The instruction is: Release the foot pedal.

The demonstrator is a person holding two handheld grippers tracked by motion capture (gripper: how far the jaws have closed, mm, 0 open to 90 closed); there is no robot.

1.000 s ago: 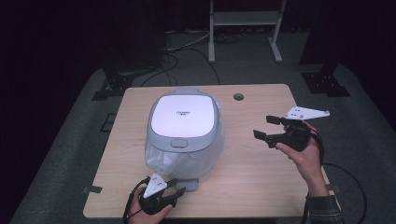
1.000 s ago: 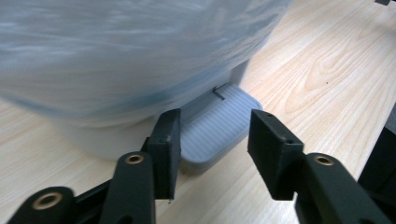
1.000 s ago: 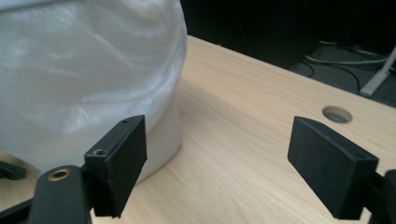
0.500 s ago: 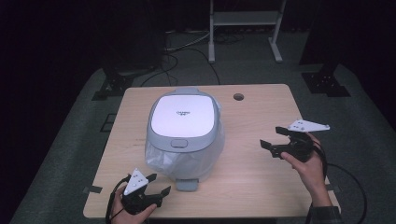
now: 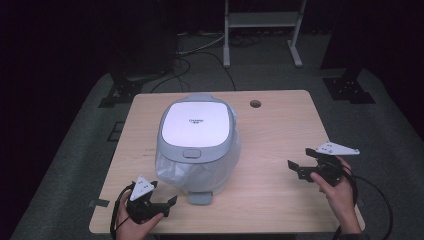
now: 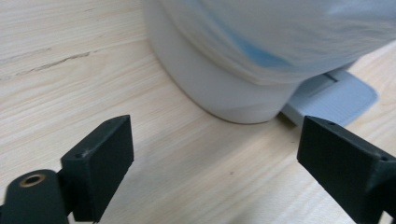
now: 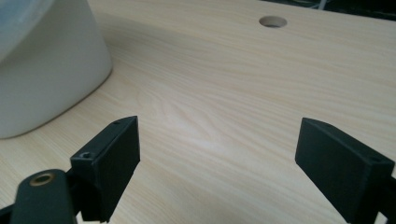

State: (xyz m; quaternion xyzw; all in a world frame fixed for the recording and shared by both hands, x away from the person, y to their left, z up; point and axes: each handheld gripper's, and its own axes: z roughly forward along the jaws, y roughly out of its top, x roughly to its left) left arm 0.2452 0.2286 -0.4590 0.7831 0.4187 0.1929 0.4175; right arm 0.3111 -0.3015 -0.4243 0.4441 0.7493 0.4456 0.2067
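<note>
Now the left gripper [image 5: 167, 203] has just been opening its jaws wide, nothing between them, near the bin's [image 5: 197, 145] plastic bag [image 5: 172, 172]; the right gripper [image 5: 298, 167] gapes empty over the table [image 5: 280, 125].

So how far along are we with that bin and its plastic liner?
Looks done: the clear liner hangs out from under the shut lid of the bin. In hand: nothing; the left gripper, whose jaws have just been opening, sits by the bin's base, and the right gripper is open, apart over bare table. Left: probably only pulling both hands away, or tidying loose liner.
</note>
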